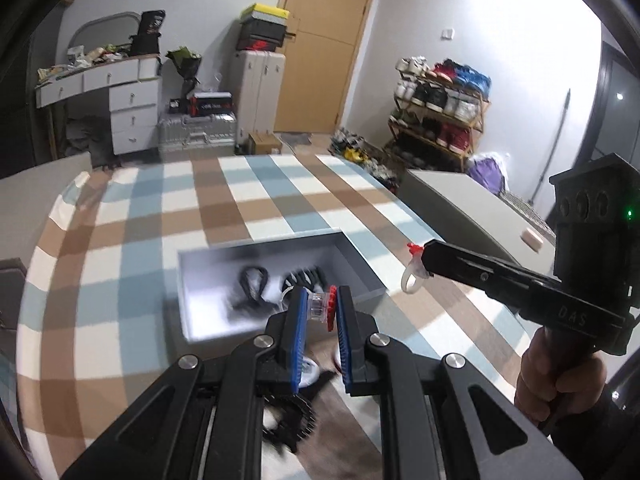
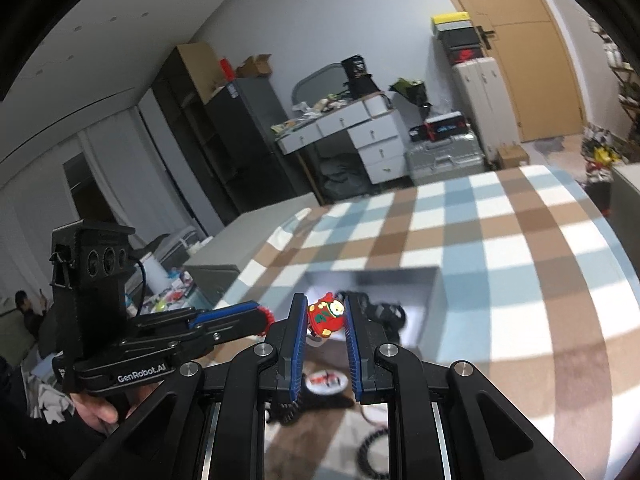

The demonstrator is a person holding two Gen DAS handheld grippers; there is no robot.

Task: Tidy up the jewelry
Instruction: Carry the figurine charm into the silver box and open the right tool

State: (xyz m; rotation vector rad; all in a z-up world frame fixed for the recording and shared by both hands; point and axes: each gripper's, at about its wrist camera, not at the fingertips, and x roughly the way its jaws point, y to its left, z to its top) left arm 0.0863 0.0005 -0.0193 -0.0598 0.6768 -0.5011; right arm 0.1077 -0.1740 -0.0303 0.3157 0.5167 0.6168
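In the left wrist view my left gripper point(image 1: 322, 300) is shut on a small clear piece with a red flower-shaped top point(image 1: 325, 309), held above the near edge of an open grey box point(image 1: 362, 270). Black bands point(image 1: 252, 286) lie inside the box. My right gripper point(image 1: 418, 258) comes in from the right, level with the box's right wall. It is shut on a ring with a clear band point(image 1: 412, 280) and a red cartoon charm point(image 2: 326, 314). In the right wrist view that gripper point(image 2: 326, 308) hangs over the box point(image 2: 436, 292), and the left gripper point(image 2: 266, 320) is beside it.
The box sits on a blue, brown and white checked cloth point(image 1: 132, 240). Below the grippers lie a white round piece point(image 2: 328, 380), a black toothed band point(image 1: 288, 420) and a black coil point(image 2: 372, 452). A grey cabinet point(image 1: 460, 200) stands right of the table.
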